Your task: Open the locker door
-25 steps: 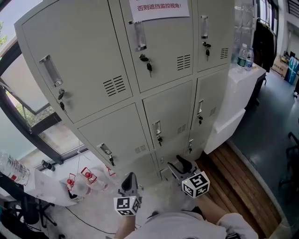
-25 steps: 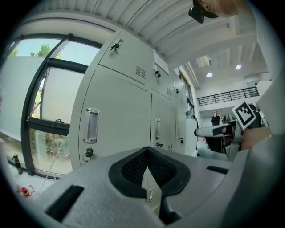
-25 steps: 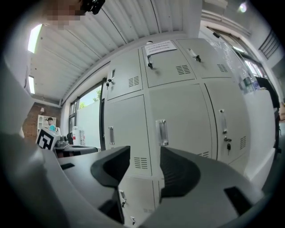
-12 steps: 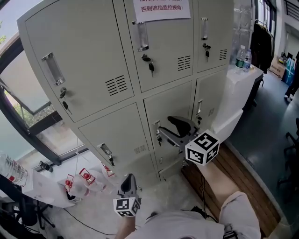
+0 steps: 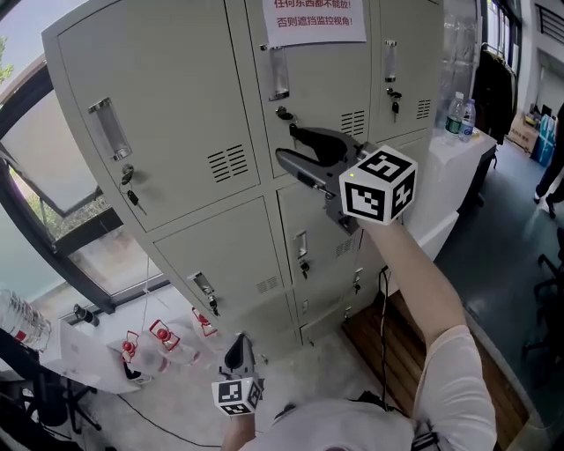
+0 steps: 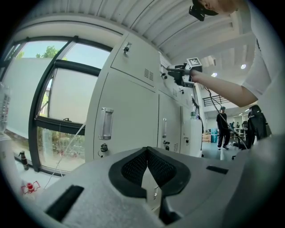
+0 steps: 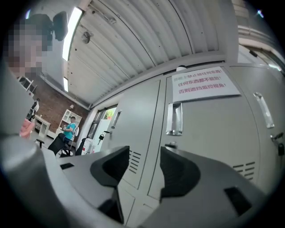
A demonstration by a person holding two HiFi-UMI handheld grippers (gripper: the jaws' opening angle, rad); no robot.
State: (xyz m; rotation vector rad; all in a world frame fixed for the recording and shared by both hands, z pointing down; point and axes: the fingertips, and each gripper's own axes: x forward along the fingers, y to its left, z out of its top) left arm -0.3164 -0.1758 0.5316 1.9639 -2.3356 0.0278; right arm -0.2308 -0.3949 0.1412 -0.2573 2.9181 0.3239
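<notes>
The grey locker bank fills the head view. Its upper middle door carries a paper sign, a recessed handle and a key in the lock. My right gripper is raised to that door, just below the lock and to its right, pointing at it. It is open; its jaws have just been opening and nothing is between them. In the right gripper view the gripper sits below the handle. My left gripper hangs low near the floor, shut and empty.
A white counter with water bottles stands right of the lockers. A wooden floor strip runs below it. Red-capped items lie on the floor at the left by the window. A person stands far right.
My right gripper has risen from floor level by the bottom lockers up to the upper middle door. The left gripper has stayed low, hardly shifting.
</notes>
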